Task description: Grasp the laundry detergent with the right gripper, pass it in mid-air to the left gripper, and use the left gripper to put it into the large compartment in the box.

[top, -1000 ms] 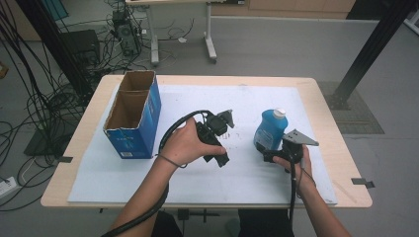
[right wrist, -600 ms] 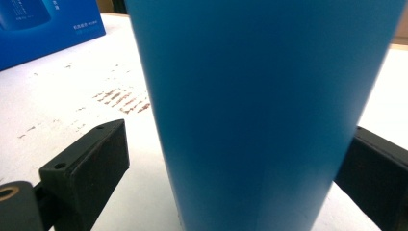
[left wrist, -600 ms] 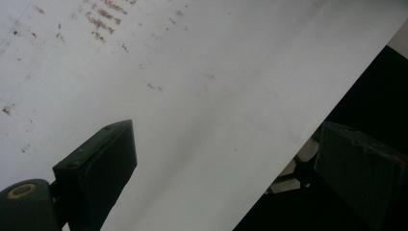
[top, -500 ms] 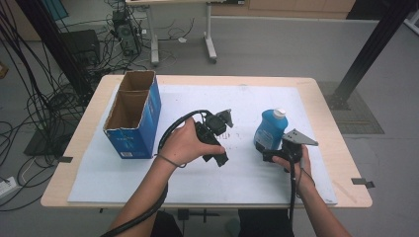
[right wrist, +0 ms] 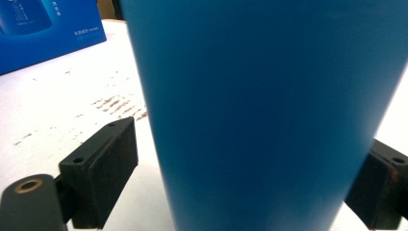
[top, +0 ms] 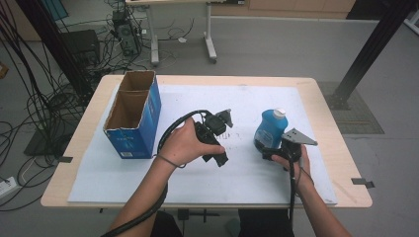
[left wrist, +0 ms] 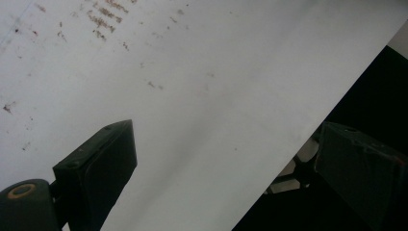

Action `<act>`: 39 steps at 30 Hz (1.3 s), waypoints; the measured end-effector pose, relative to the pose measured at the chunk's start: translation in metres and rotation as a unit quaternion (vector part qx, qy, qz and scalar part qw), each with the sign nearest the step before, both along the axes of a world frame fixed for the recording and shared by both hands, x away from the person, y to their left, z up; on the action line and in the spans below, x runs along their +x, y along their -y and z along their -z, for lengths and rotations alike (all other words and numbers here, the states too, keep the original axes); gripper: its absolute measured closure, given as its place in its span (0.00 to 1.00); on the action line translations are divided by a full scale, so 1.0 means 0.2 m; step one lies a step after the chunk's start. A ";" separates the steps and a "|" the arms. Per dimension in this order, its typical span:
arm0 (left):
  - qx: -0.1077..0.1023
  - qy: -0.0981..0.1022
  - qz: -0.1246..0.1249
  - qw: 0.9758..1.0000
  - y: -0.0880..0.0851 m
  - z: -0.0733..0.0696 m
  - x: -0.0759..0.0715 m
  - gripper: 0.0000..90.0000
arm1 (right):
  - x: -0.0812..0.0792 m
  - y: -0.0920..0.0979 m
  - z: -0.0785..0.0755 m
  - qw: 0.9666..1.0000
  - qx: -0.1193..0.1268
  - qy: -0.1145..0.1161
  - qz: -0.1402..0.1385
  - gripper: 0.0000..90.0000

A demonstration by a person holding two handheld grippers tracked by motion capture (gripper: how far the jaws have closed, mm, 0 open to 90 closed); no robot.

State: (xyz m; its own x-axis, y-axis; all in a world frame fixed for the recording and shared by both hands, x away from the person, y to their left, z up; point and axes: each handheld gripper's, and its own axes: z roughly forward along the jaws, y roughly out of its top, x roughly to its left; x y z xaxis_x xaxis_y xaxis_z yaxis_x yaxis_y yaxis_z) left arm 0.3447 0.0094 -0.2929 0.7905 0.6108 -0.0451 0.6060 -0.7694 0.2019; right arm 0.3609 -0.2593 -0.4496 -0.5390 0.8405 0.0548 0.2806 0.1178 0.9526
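Right hand-held gripper [top: 269,149], lower right of frame, jaws just closing around blue bottle [top: 269,129], not yet gripping: squeeze squarely mid-body, keep it upright.

Blue bottle [right wrist: 269,110] between closing tongs [right wrist: 250,192], gap at left pad; blue box [right wrist: 43,33] behind.

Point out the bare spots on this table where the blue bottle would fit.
Free: the white mat behind both grippers, from the blue cardboard box to the right edge, and the near strip left of the left forearm. Crowded: the middle, around the left gripper, blue bottle and right gripper.
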 end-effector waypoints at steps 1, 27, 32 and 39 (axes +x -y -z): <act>-0.001 0.000 -0.001 1.000 0.00 0.00 0.00 0.08 | 0.00 0.00 0.00 1.000 0.000 0.001 -0.001 0.13; -0.002 0.002 -0.001 1.000 0.01 0.00 -0.01 0.08 | 0.00 0.00 -0.01 1.000 -0.002 0.022 0.002 0.36; -0.002 0.002 0.000 1.000 0.01 0.00 -0.01 0.08 | 0.00 0.00 -0.01 1.000 0.003 0.024 0.003 0.40; -0.004 0.001 -0.001 1.000 0.01 -0.01 -0.01 0.08 | -0.01 0.00 -0.01 1.000 0.004 0.026 0.008 0.44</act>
